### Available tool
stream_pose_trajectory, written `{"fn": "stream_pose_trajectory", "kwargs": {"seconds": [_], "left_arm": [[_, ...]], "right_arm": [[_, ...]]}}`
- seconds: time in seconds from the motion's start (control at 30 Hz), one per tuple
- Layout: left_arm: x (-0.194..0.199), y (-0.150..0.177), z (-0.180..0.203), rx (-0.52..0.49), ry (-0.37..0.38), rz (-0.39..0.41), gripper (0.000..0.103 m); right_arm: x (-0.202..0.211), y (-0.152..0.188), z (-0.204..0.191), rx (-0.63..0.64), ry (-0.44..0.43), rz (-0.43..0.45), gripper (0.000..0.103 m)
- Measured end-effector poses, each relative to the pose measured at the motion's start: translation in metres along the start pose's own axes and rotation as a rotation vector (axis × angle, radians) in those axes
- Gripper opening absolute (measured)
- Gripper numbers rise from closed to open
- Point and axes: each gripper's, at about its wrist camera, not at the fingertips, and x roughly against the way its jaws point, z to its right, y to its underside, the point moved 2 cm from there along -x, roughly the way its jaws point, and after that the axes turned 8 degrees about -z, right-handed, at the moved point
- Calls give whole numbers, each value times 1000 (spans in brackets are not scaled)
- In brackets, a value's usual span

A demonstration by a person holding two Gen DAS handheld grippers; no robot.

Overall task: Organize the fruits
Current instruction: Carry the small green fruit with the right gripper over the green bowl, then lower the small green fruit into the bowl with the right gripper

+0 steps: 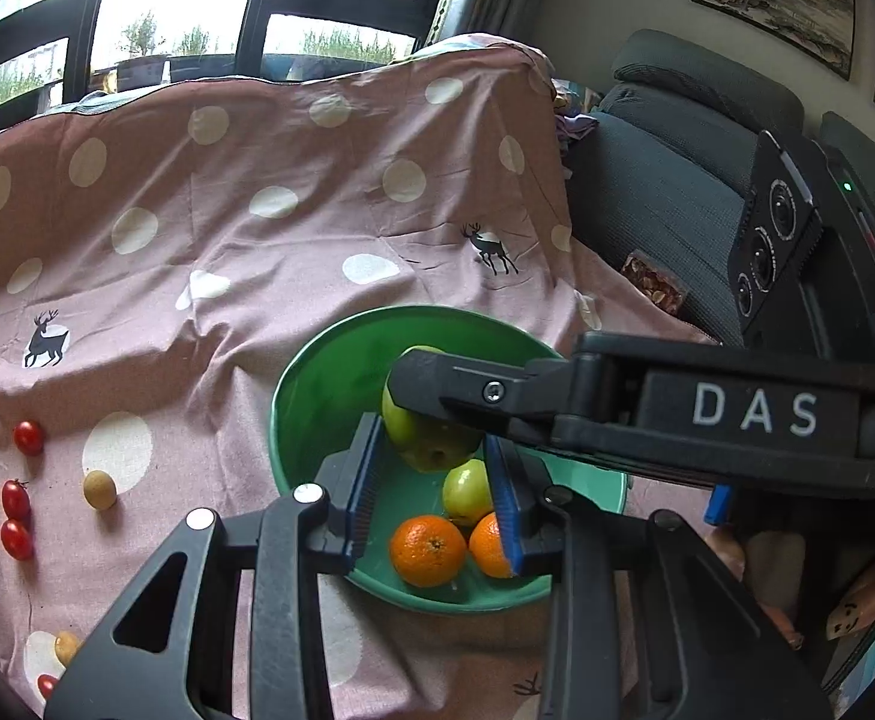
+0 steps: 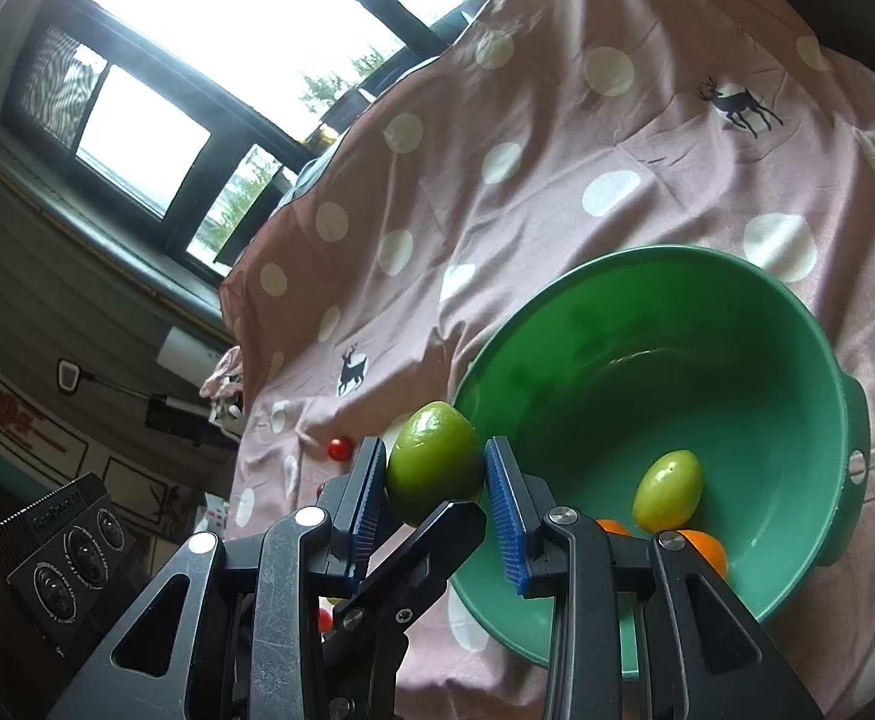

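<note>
Right tongs [image 2: 435, 480] clamping a green fruit [image 2: 432, 461] beside the bowl [image 2: 797, 324], "DAS" on their arm [image 1: 755, 411], left tongs [image 1: 434, 495] narrow, gripping nothing

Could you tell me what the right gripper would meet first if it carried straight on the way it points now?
The right gripper, shut on a green fruit, points over the near rim of the green bowl. Going straight on, it would probably meet the bowl's inner wall first, though depth is hard to judge.
</note>
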Motion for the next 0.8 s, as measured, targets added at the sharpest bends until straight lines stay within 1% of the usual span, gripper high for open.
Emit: {"fn": "stream_pose_trajectory", "kwargs": {"seconds": [0.13, 0.4, 0.67, 0.8], "left_arm": [[-8, -3, 7, -4, 34, -19, 33], [-22, -6, 18, -8, 74, -45, 33], [-34, -5, 17, 13, 97, -77, 33], [-37, -4, 14, 20, 97, -90, 33]], "right_arm": [[7, 0, 7, 5, 21, 15, 37], [15, 0, 20, -15, 66, 35, 38], [9, -1, 27, -28, 105, 15, 38], [4, -2, 29, -29, 118, 1, 38]]}}
